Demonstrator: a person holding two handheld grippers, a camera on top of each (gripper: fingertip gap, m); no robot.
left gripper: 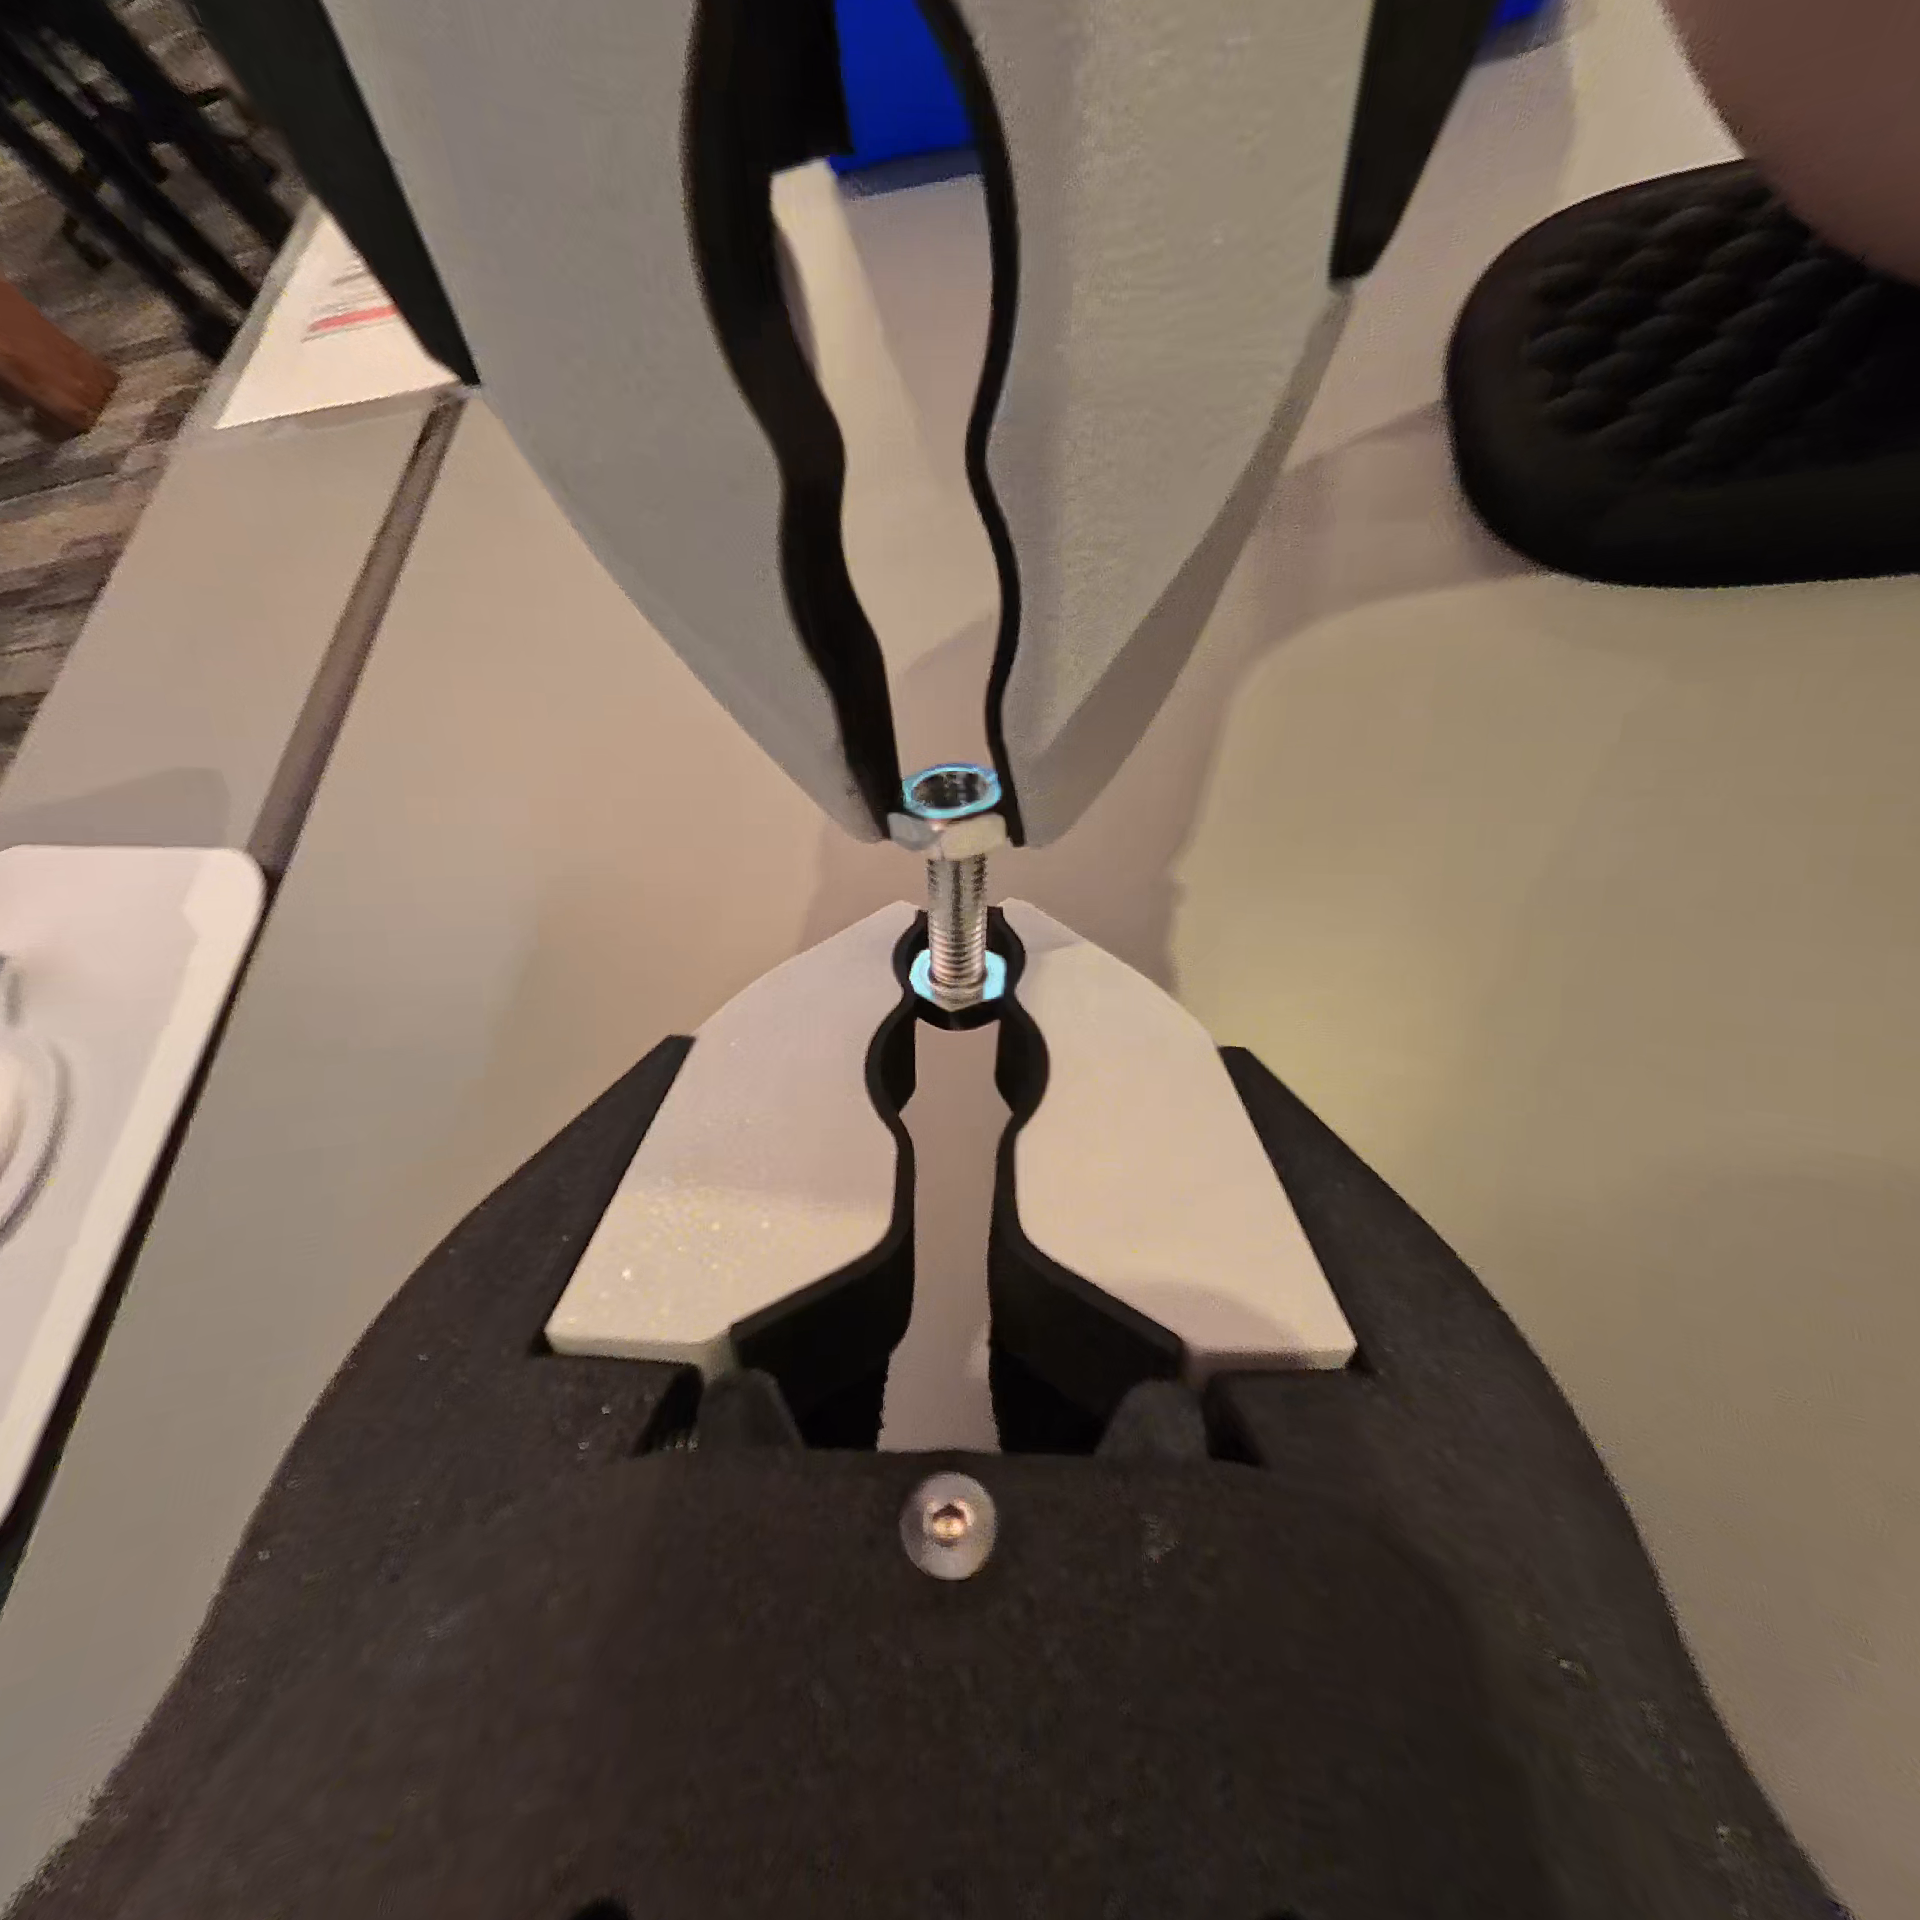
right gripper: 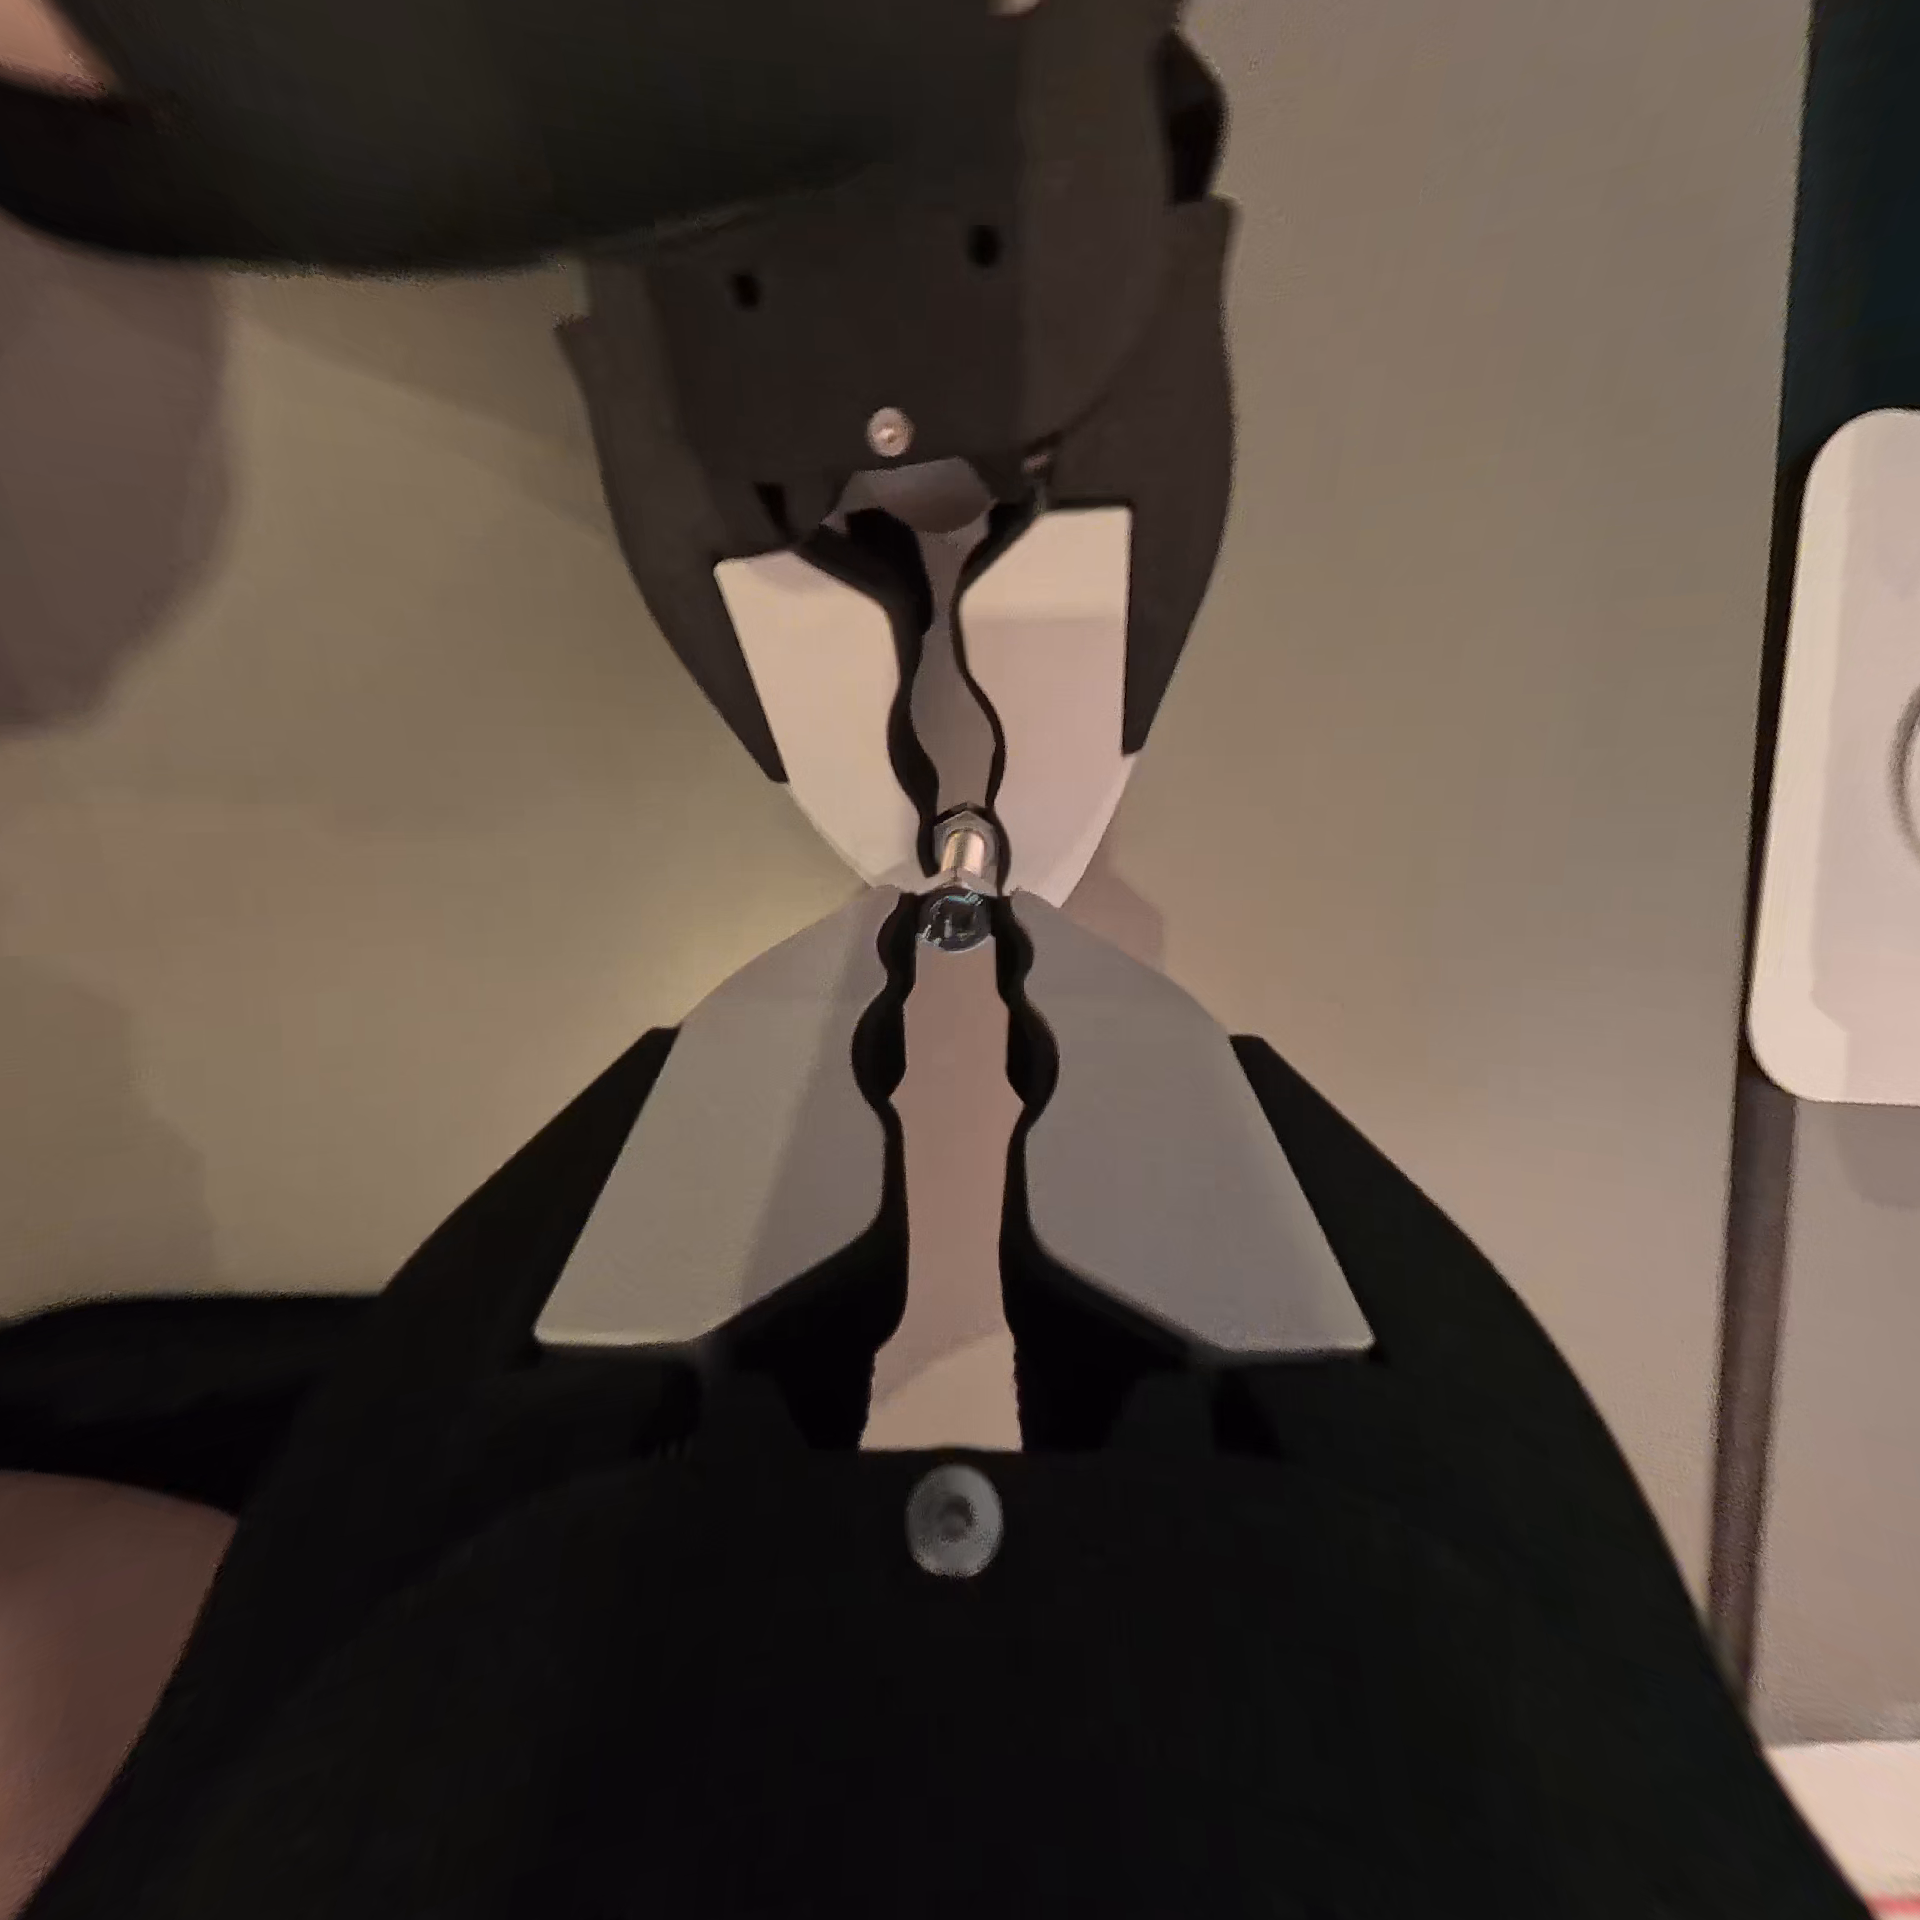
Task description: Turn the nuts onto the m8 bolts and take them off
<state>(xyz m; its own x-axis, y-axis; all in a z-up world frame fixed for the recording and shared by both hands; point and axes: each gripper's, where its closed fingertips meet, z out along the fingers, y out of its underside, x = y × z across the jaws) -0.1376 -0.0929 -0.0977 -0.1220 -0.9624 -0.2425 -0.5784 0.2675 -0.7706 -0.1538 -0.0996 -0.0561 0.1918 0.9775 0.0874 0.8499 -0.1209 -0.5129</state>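
A: In the left wrist view, your left gripper (left gripper: 956,940) comes up from the bottom of the frame. Its fingers are clamped on the nut (left gripper: 954,979), just below centre.

B: And the bolt (left gripper: 951,914)?

A: Its threaded shaft runs straight up out of that nut to your right gripper (left gripper: 951,826), which comes down from the top of the frame. That tool is pinched tight on the hex head end. The nut sits low on the shaft with bare thread between it and the head. How far the thread passes through it, I cannot tell.

B: Does the right wrist view agree?

A: Yes. There your own fingers meet at the centre of the frame around the dark round face of the bolt head. The other tool faces you from above, closed on the nut.

B: What else is around?

A: Both tools are held over the pale table (left gripper: 1455,935). A white tray (left gripper: 125,1039) lies at the left edge of the left view. A black mesh-textured object (left gripper: 1704,395) is at upper right, and a sheet of paper (left gripper: 332,353) at upper left.
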